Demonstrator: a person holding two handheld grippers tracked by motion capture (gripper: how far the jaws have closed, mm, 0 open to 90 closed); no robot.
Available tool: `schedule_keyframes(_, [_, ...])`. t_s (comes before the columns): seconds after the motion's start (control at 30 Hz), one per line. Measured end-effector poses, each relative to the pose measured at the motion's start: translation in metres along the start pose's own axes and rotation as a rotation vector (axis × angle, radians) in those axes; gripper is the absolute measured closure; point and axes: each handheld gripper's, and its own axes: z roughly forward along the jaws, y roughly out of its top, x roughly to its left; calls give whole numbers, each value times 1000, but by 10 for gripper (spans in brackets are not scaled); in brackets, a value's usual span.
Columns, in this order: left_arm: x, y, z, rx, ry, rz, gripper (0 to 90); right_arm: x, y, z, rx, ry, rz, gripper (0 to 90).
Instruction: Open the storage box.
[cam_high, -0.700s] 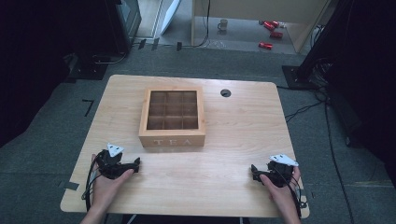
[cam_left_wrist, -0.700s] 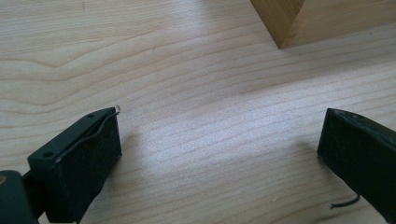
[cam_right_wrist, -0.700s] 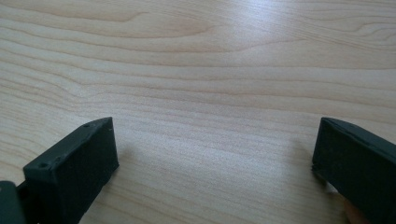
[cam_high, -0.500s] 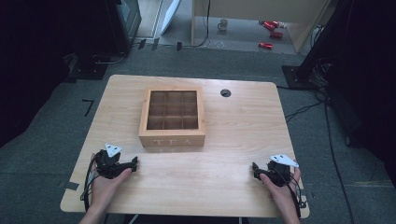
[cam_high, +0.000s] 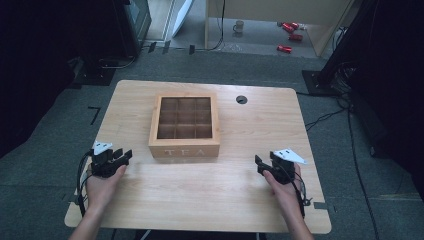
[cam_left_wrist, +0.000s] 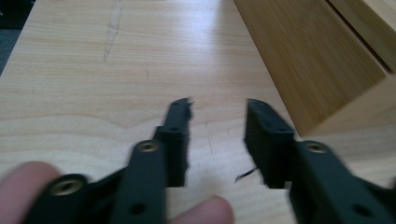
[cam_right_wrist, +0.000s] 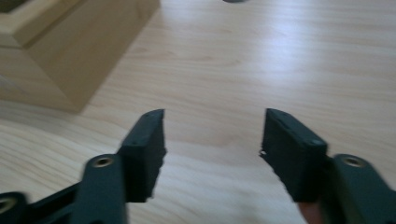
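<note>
Wooden table (cam_high: 210, 200): 2 empty, parted grippers (cam_left_wrist: 218, 135) (cam_right_wrist: 212, 142).

A wooden box (cam_high: 185, 127) with an open grid of compartments sits on a light wooden table (cam_high: 210, 200). The single word "TEA" is printed in pale capital letters across the box's front wall, the side facing the person, as seen in the high view. No other text, label, brand, number or sign is readable anywhere else in the views.
</note>
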Motion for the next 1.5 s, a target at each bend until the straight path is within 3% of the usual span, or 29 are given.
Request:
schedule_keyframes(0.03, [0, 2, 4, 4, -11, 2, 685, 5, 3, 4, -8, 15, -5, 464])
schedule_keyframes(0.1, [-3, 9, 13, 4, -45, -10, 793, 20, 10, 18, -27, 45, -4, 579])
schedule_keyframes(0.23, [-7, 20, 27, -7, -80, -30, 855, 39, 18, 37, -49, 71, -15, 669])
schedule_keyframes(0.3, [-8, 23, 33, -13, -71, -50, 900, 48, 23, 46, -47, 102, -13, 720])
schedule_keyframes(0.37, [-8, 26, 39, -14, -106, -60, 900, 57, 28, 54, -38, 133, -11, 743])
schedule_keyframes(0.47, [-11, 29, 43, -13, -172, -35, 900, 66, 34, 65, -39, 148, -15, 746])
schedule_keyframes(0.7, [-30, 28, 54, 25, -211, 41, 900, 81, 39, 85, -53, 191, -69, 765])
schedule_keyframes(0.77, [-34, 29, 55, 13, -194, 47, 900, 82, 39, 88, -50, 178, -67, 775])
schedule_keyframes(0.93, [-33, 29, 56, 2, -201, 53, 900, 81, 37, 91, -67, 231, -37, 900])
schedule_keyframes(1.03, [-32, 28, 56, 2, -208, 60, 900, 83, 36, 90, -74, 229, -45, 900])
schedule_keyframes(1.1, [-33, 27, 55, 0, -209, 64, 900, 78, 35, 91, -75, 269, -4, 900])
schedule_keyframes(1.3, [-38, 25, 53, 6, -228, 81, 900, 73, 32, 86, -78, 273, 7, 900])
schedule_keyframes(1.5, [-55, 20, 47, 21, -220, 128, 900, 65, 25, 75, -79, 258, 18, 900])
